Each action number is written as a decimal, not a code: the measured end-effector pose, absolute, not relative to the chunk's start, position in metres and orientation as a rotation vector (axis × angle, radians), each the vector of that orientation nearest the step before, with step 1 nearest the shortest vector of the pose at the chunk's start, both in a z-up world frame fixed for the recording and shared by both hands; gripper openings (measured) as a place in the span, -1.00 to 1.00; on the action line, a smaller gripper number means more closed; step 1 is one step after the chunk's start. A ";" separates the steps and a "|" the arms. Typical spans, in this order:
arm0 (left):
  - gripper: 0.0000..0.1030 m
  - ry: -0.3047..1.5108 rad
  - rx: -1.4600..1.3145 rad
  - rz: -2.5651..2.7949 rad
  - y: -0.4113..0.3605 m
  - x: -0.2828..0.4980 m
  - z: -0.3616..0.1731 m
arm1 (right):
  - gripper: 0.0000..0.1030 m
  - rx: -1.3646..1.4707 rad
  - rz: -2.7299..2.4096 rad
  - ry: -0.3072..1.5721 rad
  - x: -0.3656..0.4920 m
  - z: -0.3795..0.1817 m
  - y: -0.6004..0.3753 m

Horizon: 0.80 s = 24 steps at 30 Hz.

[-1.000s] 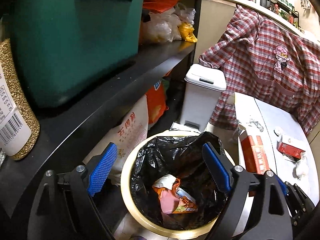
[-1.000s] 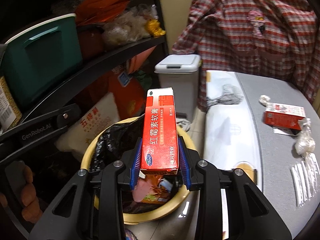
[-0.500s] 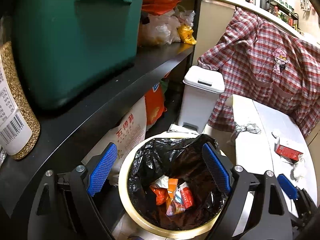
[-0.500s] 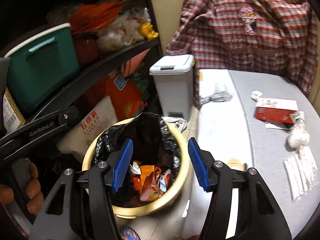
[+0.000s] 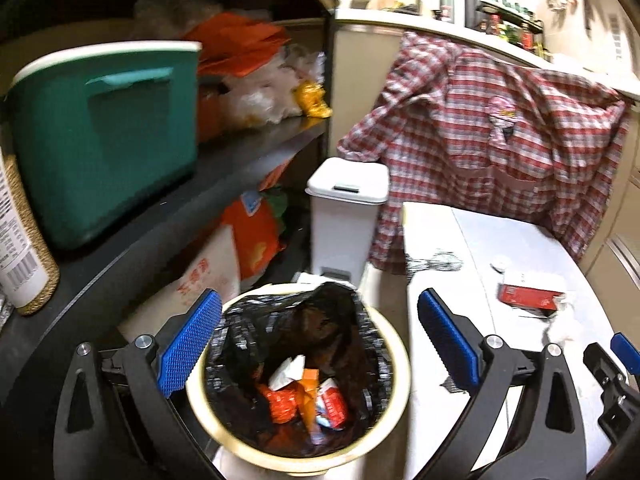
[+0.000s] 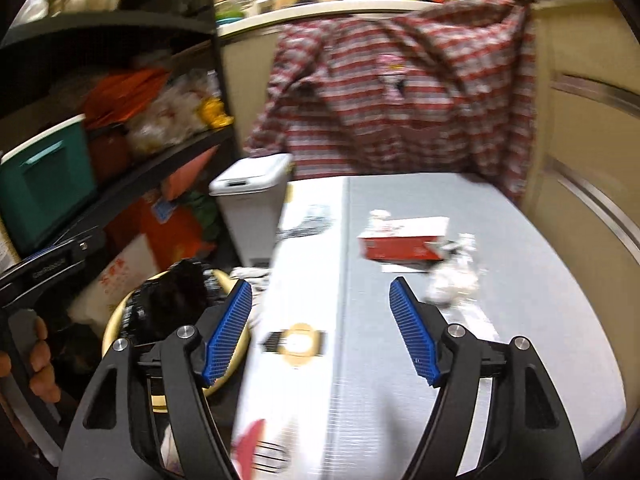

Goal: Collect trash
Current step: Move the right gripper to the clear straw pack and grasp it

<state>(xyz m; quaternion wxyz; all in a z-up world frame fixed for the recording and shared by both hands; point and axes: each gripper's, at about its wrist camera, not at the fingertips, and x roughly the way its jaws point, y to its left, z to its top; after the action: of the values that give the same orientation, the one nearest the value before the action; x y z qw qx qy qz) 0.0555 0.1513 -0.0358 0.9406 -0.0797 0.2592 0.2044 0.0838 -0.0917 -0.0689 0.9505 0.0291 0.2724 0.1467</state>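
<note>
A cream round bin (image 5: 394,364) lined with a black bag (image 5: 320,320) stands on the floor and holds red and orange wrappers (image 5: 304,396). My left gripper (image 5: 320,344) hangs above it, its jaws opening wide with nothing between them. My right gripper (image 6: 320,332) is over the grey table (image 6: 500,320), its jaws opening and empty; the bin (image 6: 116,320) lies to its left. On the table lie a red box (image 6: 404,242) and a crumpled clear wrapper (image 6: 452,276). The red box (image 5: 528,294) also shows in the left wrist view.
A dark shelf (image 5: 160,224) on the left carries a green tub (image 5: 104,140) and bags. A white pedal bin (image 5: 346,216) stands behind the cream bin. A plaid shirt (image 5: 480,152) hangs past the table. A hand (image 6: 40,364) grips the left tool's handle.
My right gripper opened and let the red-and-white box drop into the bin, then swung right over the table. The left gripper pulled back and up and opened a bit wider.
</note>
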 end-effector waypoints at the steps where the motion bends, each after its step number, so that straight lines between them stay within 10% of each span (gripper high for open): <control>1: 0.85 0.526 -0.159 0.408 0.147 0.057 -0.035 | 0.38 0.072 0.277 0.551 0.085 -0.070 -0.101; 24: 0.85 0.517 -0.033 0.229 0.058 0.102 -0.041 | 0.38 0.116 0.037 0.696 0.134 -0.147 -0.184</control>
<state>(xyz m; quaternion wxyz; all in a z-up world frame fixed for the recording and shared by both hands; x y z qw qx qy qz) 0.1018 0.0582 -0.0414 0.9602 -0.0164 0.2549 0.1129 0.1340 -0.1837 -0.1466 0.9383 0.0568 0.3406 0.0181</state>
